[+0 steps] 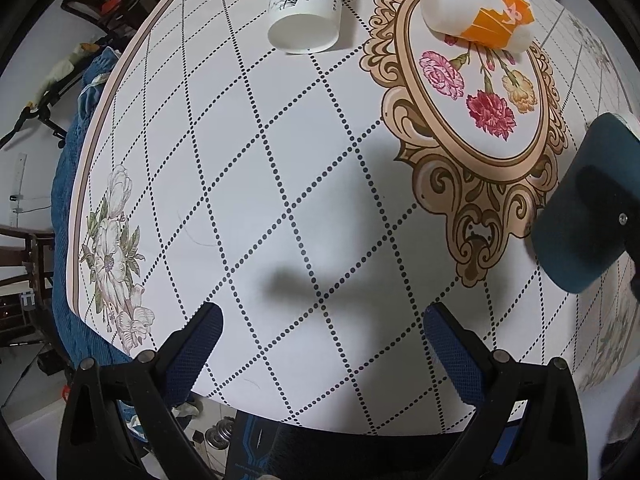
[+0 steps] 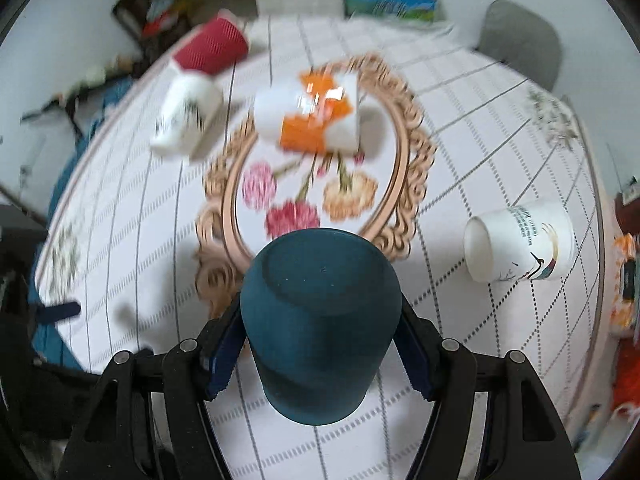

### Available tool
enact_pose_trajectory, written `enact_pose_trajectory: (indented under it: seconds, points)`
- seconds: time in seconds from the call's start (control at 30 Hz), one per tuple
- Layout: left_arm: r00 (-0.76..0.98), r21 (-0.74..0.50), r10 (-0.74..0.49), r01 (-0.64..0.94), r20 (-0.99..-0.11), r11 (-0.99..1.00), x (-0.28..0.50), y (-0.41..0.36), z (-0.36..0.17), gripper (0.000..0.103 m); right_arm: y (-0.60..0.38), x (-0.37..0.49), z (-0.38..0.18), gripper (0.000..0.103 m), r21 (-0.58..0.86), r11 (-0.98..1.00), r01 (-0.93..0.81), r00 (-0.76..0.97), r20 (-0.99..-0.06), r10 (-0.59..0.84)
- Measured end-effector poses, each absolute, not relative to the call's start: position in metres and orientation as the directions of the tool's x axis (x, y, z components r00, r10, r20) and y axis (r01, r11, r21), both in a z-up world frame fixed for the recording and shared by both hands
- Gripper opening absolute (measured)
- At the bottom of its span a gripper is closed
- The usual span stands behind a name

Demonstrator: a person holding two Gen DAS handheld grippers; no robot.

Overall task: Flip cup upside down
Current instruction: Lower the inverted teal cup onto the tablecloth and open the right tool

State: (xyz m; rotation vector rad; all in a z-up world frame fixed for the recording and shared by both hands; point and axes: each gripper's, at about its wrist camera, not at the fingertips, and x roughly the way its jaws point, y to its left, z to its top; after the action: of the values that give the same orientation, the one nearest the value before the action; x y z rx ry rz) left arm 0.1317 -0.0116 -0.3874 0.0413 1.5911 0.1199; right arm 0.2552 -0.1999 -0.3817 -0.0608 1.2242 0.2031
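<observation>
My right gripper [image 2: 320, 320] is shut on a dark teal cup [image 2: 320, 320], held above the table with its base facing forward and up and its mouth toward the table. The same cup shows at the right edge of the left wrist view [image 1: 580, 216]. My left gripper [image 1: 322, 344] is open and empty, hovering over the near part of the table, left of the teal cup.
The round table wears a white patterned cloth [image 1: 280, 200]. A white and orange cup [image 2: 308, 116] lies on its side on the floral medallion. A white cup with bamboo print [image 1: 304, 12], a red cup [image 2: 212, 44] and another white cup [image 2: 520, 240] also stand or lie about.
</observation>
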Motion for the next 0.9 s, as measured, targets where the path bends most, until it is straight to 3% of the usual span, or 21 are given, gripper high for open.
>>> enact_pose_trajectory:
  seconds: [0.23, 0.57, 0.9]
  points:
    - [-0.016, 0.122, 0.122, -0.043, -0.992, 0.992, 0.136, -0.019, -0.380, 0.103, -0.194, 0.236, -0.388, 0.071, 0.027, 0.975, -0.219, 0.397, -0.911, 0.114]
    - [0.012, 0.120, 0.121, -0.060, -0.993, 0.991, 0.130, -0.033, -0.362, 0.103, -0.195, 0.226, -0.387, 0.072, 0.049, 0.970, -0.240, 0.354, -0.925, 0.134]
    - [0.121, 0.108, 0.115, -0.061, -0.986, 0.992, 0.122, -0.050, -0.302, 0.103, -0.225, 0.206, -0.346, 0.091, 0.049, 0.990, -0.136, 0.357, -0.929, 0.095]
